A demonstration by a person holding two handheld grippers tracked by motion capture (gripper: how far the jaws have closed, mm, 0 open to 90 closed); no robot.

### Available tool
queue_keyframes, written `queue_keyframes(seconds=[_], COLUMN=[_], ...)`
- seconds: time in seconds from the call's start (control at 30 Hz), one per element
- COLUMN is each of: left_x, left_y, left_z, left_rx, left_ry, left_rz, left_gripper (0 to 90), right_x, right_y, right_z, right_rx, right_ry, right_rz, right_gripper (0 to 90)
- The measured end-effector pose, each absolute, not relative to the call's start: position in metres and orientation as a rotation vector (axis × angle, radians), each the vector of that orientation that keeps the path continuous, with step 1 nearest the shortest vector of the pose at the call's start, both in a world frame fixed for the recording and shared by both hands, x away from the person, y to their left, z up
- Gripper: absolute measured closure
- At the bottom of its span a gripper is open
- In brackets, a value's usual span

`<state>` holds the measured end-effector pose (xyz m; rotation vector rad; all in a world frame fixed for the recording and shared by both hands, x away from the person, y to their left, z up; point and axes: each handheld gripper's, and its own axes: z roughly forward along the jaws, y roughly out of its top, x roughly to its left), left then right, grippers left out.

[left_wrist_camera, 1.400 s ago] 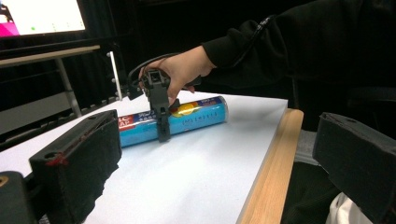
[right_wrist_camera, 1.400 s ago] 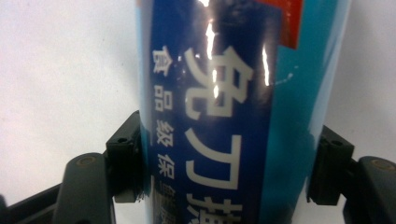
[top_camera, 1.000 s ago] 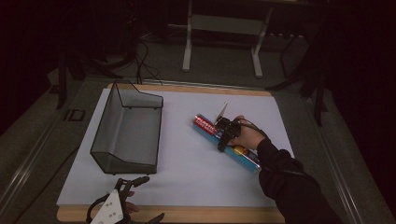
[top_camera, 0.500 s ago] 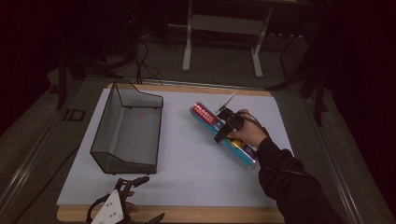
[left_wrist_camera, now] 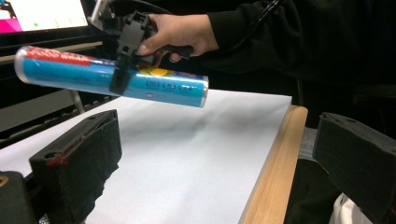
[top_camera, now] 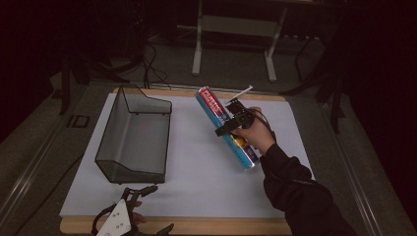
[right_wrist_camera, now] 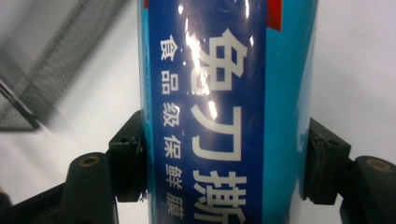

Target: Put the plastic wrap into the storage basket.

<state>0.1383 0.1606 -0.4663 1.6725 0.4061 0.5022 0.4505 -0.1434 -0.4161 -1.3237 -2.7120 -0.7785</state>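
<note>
The right gripper (top_camera: 231,118) is clamping a long blue cylindrical tube with red end band and glossy printed wrap (top_camera: 226,127), jaws closed on both sides of its body at roughly mid-length, slightly toward the red end. The tube is being held off the white paper-covered counter (top_camera: 196,162), above the right half toward the far edge, tilted with the red end up and away. In the left gripper view it is hanging clear of the paper.

The tube is looking rigid and light, probably a cling-film roll; the glossy skin is likely slippery, and the long ends could swing, so a centred grip suits it.

The left gripper (top_camera: 129,216) is resting at the counter's near-left edge, jaws wide apart, holding nothing.

A dark wire-mesh bin with an open top (top_camera: 135,135) is sitting on the left half, well apart from the tube.
</note>
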Motion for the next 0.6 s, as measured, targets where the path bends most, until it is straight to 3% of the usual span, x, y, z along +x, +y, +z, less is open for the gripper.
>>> queue_keyframes(seconds=[0.6], left_x=[0.138], left_y=[0.161], left_z=[-0.466], left_rx=[1.675], left_ry=[0.414], left_rz=[0.503], left_gripper=[2.1], right_x=[0.436], right_y=[-0.074], right_z=[-0.381], right_rx=[-1.253], right_ry=[-2.667], right_rz=[-0.972], right_gripper=[31.6])
